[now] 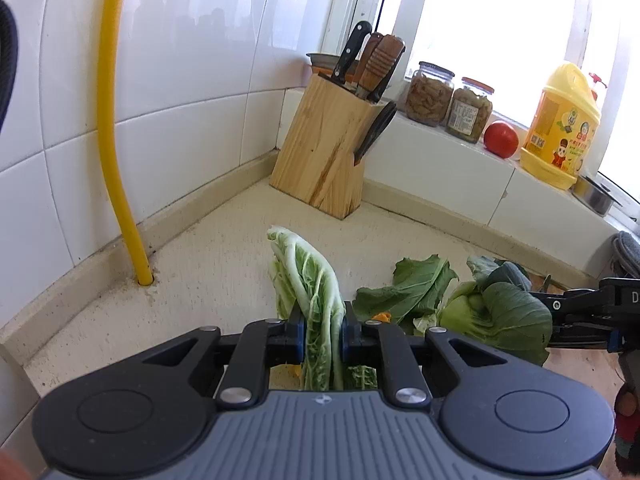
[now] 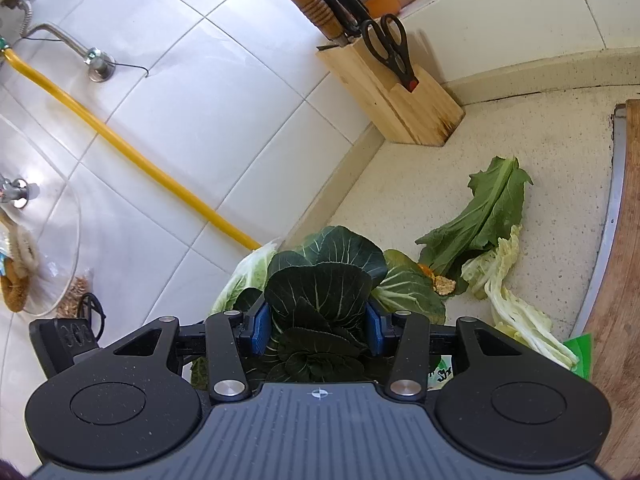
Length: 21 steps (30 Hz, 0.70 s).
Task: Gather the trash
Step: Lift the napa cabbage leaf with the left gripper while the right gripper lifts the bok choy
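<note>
My left gripper (image 1: 322, 334) is shut on a pale green cabbage leaf (image 1: 308, 280) that stands up between its blue pads, above the speckled counter (image 1: 208, 256). My right gripper (image 2: 318, 326) is shut on a dark green bok choy head (image 2: 324, 292); from the left wrist view that same bok choy (image 1: 496, 316) hangs at the right with the right gripper's fingers (image 1: 580, 312) around it. Loose scraps lie on the counter: a flat green leaf (image 2: 488, 216), a pale cabbage strip (image 2: 512, 300) and a small orange and tan crumb (image 2: 442, 282).
A wooden knife block (image 1: 324, 156) with knives and scissors stands in the counter corner. A yellow hose (image 1: 116, 152) runs down the tiled wall. Two jars (image 1: 448, 100), a tomato (image 1: 501, 139) and a yellow bottle (image 1: 560, 132) sit on the window sill. A wooden board (image 2: 624, 280) borders the counter's right side.
</note>
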{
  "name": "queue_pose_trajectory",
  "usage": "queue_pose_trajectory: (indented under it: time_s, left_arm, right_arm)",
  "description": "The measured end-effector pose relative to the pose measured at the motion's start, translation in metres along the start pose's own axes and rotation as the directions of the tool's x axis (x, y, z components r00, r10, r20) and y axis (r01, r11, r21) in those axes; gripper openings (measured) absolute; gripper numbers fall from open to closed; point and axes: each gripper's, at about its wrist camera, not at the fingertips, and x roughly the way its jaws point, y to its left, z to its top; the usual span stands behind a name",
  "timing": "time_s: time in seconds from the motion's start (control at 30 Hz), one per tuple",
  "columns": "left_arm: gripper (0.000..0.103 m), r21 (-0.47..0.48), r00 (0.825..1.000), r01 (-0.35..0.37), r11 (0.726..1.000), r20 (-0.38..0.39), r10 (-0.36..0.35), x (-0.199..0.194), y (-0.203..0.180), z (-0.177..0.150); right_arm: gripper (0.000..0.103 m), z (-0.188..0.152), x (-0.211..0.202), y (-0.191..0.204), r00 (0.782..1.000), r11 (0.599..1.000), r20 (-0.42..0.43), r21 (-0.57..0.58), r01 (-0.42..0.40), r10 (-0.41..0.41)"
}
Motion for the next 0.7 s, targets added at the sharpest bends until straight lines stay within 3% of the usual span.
queue_pose_trajectory:
  time_s: [0.7]
  left_arm:
    - [0.014, 0.024, 0.997, 0.007, 1.0, 0.079, -0.009, -0.03, 0.003, 0.014]
  right_arm:
    - [0.053, -0.003, -0.002, 0.022, 0.999, 1.0, 0.031, -0.022, -0.007, 0.007]
